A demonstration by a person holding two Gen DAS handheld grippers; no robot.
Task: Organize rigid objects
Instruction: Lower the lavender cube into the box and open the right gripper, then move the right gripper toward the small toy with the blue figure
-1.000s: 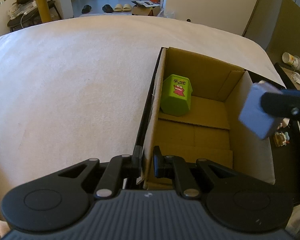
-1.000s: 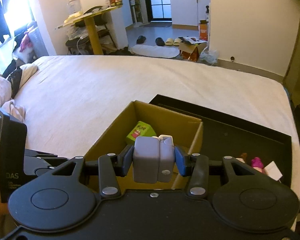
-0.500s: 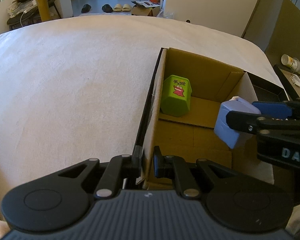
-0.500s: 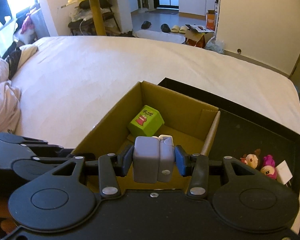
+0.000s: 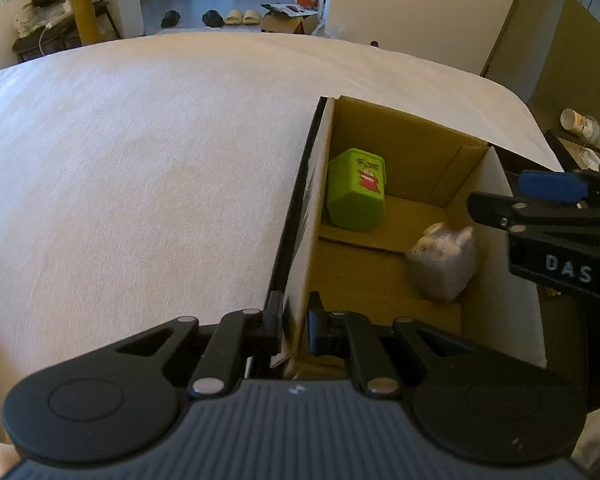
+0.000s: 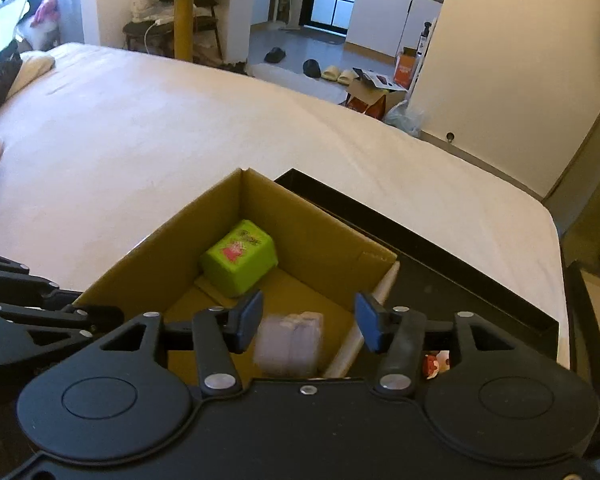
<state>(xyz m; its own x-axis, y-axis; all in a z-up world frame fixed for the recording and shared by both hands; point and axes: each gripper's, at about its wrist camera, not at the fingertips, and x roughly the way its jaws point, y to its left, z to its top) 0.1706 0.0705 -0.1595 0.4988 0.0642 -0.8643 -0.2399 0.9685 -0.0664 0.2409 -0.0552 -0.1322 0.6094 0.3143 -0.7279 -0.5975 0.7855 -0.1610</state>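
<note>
An open cardboard box sits on a white bed. Inside, a green container with a pink cartoon lies at the far left. A pale lilac block, blurred by motion, is in the box near its right wall. My right gripper hangs above it, jaws opening, pads apart from the block; in the left wrist view it reaches in from the right. My left gripper is shut on the box's near left wall.
A black tray lies right of the box, with small toy figures at its near end. The bed stretches wide to the left. Past its far edge are a yellow-legged table, shoes and a box on the floor.
The right gripper's jaws have spread and let go of the lilac block, which has dropped into the box. The left gripper has kept its hold on the box wall.
</note>
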